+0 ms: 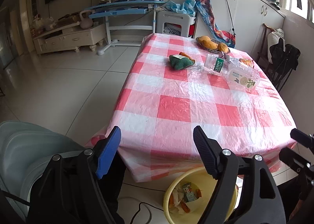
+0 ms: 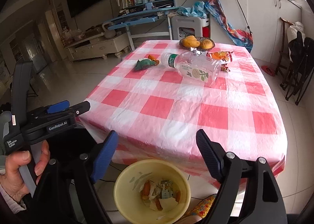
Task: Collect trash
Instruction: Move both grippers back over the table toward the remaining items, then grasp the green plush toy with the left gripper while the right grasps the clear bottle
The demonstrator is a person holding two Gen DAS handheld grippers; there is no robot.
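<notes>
A yellow basin [image 1: 170, 190] [image 2: 125, 178] with peels and a small carton stands on the floor at the table's near edge. On the red-checked table [image 1: 176, 106] [image 2: 176, 110] lie a clear plastic bottle [image 1: 231, 69] [image 2: 198, 66], a green wrapper [image 1: 180, 61] [image 2: 144, 63] and an orange snack bag [image 1: 247, 61] [image 2: 220, 56]. My left gripper [image 1: 157, 151] is open and empty, above the table's near edge; it also shows at the left of the right wrist view [image 2: 76, 107]. My right gripper [image 2: 157, 153] is open and empty above the basin.
A basket of mangoes [image 1: 211, 43] [image 2: 197, 42] stands at the table's far end. A pale chair [image 1: 23, 153] is at the near left. Dark chairs [image 1: 282, 61] [image 2: 298, 67] stand to the right of the table. A cable [image 1: 141, 210] lies on the floor.
</notes>
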